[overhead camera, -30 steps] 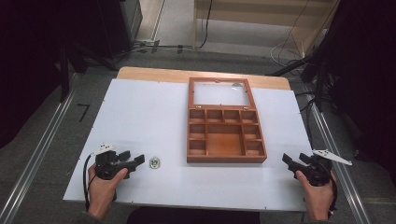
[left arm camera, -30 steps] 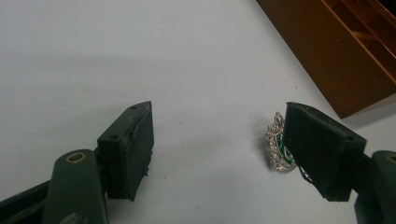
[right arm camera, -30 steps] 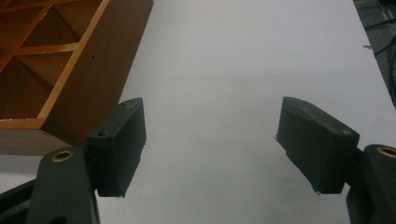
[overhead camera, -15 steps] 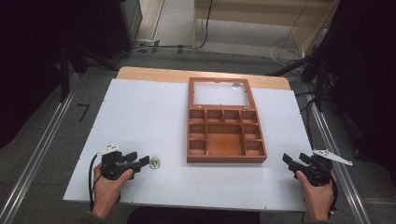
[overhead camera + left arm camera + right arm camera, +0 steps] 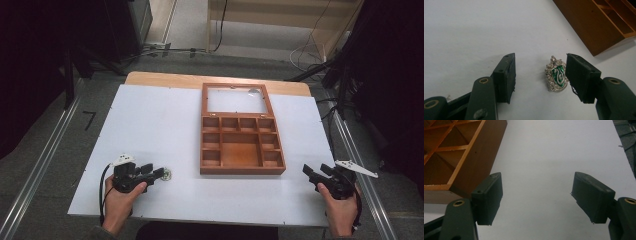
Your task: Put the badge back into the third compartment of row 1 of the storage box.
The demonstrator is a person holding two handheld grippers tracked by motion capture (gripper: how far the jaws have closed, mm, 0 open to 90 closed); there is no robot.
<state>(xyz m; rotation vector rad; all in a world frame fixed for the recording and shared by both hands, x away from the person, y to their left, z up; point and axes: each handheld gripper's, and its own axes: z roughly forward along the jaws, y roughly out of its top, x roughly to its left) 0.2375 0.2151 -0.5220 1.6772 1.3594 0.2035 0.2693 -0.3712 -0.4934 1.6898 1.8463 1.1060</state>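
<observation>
A small silver badge (image 5: 556, 74) with a green shield lies flat on the white table (image 5: 150, 120), at the lower left of the high view. The left gripper (image 5: 540, 75) has its jaws spread apart around the badge, which sits close beside the right-hand jaw. A wooden box (image 5: 242, 145) with open compartments stands at the centre. At the lower right, the right gripper (image 5: 536, 197) rests wide apart, holding nothing.
</observation>
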